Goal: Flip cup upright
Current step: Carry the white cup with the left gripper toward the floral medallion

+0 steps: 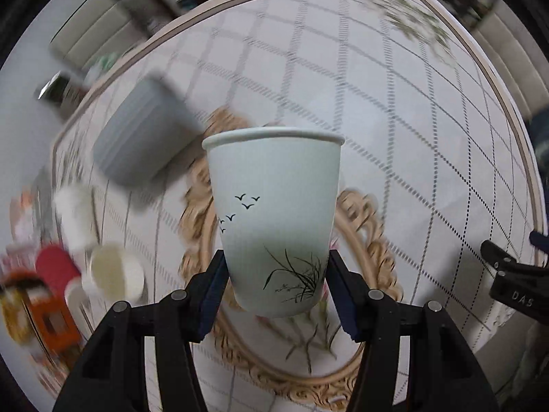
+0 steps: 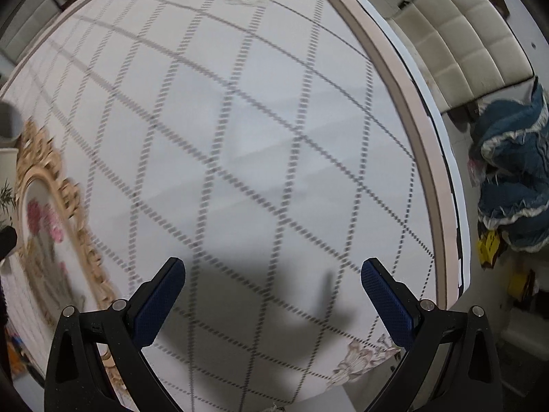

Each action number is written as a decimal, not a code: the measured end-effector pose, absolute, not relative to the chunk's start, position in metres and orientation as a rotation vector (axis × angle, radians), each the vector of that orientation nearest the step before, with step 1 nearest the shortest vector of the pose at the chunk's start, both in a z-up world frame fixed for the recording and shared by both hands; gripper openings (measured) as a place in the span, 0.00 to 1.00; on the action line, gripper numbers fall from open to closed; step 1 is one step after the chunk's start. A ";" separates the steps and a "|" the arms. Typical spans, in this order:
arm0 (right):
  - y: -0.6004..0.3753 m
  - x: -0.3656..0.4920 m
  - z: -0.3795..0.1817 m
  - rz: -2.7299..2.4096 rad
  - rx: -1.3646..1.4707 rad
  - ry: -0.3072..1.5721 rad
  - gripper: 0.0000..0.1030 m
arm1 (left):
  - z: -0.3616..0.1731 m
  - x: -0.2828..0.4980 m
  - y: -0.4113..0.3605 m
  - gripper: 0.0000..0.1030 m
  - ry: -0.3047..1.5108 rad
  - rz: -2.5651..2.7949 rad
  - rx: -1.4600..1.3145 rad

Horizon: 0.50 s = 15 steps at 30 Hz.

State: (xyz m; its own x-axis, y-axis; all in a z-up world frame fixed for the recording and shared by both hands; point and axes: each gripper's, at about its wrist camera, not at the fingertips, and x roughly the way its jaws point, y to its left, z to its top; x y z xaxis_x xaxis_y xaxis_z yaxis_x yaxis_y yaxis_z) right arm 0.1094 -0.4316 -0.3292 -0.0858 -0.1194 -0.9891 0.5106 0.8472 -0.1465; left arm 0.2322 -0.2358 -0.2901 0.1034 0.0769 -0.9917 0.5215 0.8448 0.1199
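A pale green paper cup point(image 1: 274, 219) with black birds and grass printed on it stands rim up in the left wrist view. My left gripper point(image 1: 276, 274) is shut on the cup's lower part, its blue pads point(image 1: 211, 295) pressed on both sides, holding it above the table. My right gripper point(image 2: 272, 295) is open and empty above the table's right part. Part of it shows at the right edge of the left wrist view point(image 1: 511, 281). The cup's edge shows at the far left of the right wrist view point(image 2: 7, 161).
The round table point(image 1: 394, 120) has a checked cloth with a gold-framed oval print point(image 1: 363, 226). A grey ribbed cup point(image 1: 144, 134) sits left of the held cup. White cups point(image 1: 113, 274) and red items point(image 1: 55, 267) lie at the left. A cream chair point(image 2: 463, 34) and blue cloth point(image 2: 514, 171) lie beyond the table's right edge.
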 end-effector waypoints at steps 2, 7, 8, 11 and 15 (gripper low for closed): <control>-0.416 0.109 -0.323 -0.528 0.302 1.566 1.00 | -0.288 0.227 -0.215 0.52 1.457 -0.316 0.460; -0.367 0.103 -0.306 -0.508 0.260 1.542 1.00 | -0.290 0.196 -0.165 0.52 1.507 -0.250 0.334; -0.359 0.099 -0.303 -0.503 0.256 1.540 1.00 | -0.291 0.190 -0.159 0.52 1.517 -0.242 0.311; -0.338 0.089 -0.304 -0.492 0.230 1.539 1.00 | -0.297 0.169 -0.137 0.52 1.552 -0.211 0.234; -0.321 0.073 -0.305 -0.498 0.216 1.548 1.00 | -0.310 0.150 -0.116 0.52 1.593 -0.197 0.165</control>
